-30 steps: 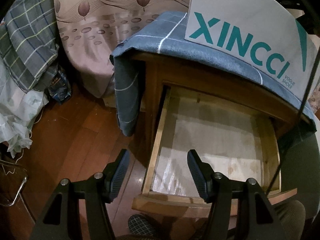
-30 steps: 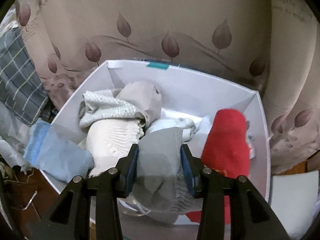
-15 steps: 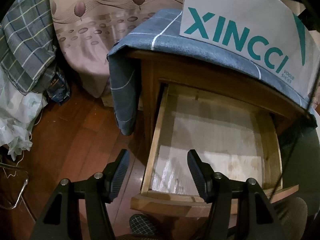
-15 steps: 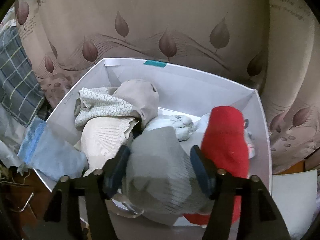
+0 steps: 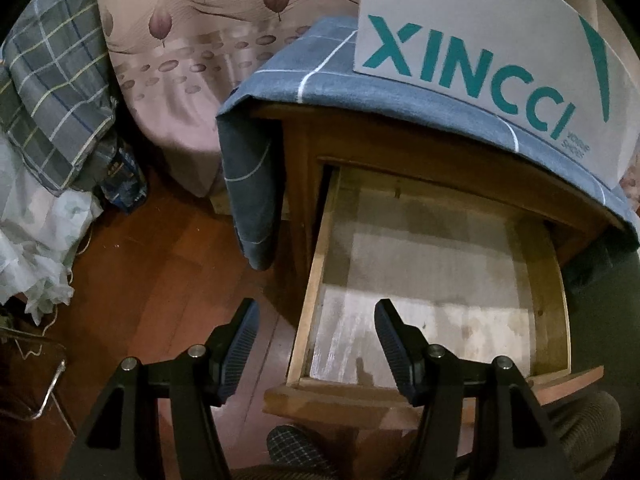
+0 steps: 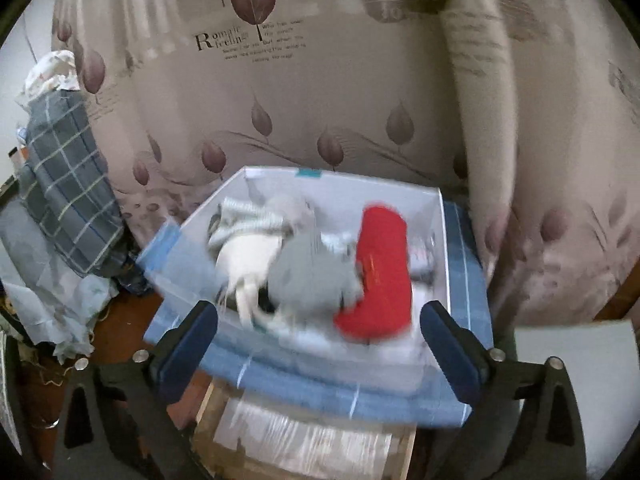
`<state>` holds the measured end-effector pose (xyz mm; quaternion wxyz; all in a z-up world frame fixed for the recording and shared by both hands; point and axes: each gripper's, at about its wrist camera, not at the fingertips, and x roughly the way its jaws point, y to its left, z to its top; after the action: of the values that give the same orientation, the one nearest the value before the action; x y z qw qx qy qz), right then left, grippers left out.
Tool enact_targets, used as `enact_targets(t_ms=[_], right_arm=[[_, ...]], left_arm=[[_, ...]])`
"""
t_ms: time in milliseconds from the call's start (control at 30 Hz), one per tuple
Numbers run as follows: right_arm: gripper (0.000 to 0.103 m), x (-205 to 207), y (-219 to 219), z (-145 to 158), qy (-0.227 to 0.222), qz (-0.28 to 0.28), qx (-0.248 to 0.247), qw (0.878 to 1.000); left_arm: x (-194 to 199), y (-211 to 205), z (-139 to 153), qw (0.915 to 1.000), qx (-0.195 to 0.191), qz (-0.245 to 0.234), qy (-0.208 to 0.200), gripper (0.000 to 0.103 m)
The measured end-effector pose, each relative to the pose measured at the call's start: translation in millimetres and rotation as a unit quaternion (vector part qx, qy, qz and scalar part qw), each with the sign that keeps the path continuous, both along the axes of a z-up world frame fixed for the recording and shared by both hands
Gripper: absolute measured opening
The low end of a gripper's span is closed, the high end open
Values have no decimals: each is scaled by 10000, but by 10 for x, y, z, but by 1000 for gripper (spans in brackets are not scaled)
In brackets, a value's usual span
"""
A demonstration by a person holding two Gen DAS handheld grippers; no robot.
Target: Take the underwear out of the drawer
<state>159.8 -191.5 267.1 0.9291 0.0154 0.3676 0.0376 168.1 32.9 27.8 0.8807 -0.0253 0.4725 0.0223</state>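
Your right gripper (image 6: 318, 338) is opening, jaws spread wide w/ nothing between the pads. The grey underwear (image 6: 310, 276) lies mid-frame in the white box (image 6: 442, 240), atop the heap beside the red garment (image 6: 384, 272).

Your left gripper (image 5: 316, 344) sits half spread, pinching nothing, low in frame over the drawer (image 5: 316, 276), which looks empty.

Risks, as I judge it: the grey piece sits high on a loose pile near the box's front edge, so it could slide out, and a wide jaw could snag the blue cloth (image 6: 320, 396) draped under the box.

Vs a sec ago: the right jaws pinched that grey piece close up; now it's released and the box looks farther off. Left view barely differs.
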Motion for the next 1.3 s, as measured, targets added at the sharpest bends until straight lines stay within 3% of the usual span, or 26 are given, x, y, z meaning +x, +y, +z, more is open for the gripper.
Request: enact_targets(t_ms=[200, 500, 767, 1300], right_arm=[[102, -523, -72, -715, 440, -183, -156, 9987], [101, -807, 15, -1629, 983, -287, -368, 9941], [101, -889, 24, -1980, 1270, -225, -290, 9912], [101, -887, -62, -2094, 1345, -439, -145, 9898]], left_arm=[[-97, -72, 48, 9999, 146, -62, -60, 61], [-249, -238, 72, 9991, 243, -347, -77, 61], [-274, -347, 81, 9981, 273, -527, -158, 61], [-320, -477, 30, 9964, 421, -722, -128, 61]])
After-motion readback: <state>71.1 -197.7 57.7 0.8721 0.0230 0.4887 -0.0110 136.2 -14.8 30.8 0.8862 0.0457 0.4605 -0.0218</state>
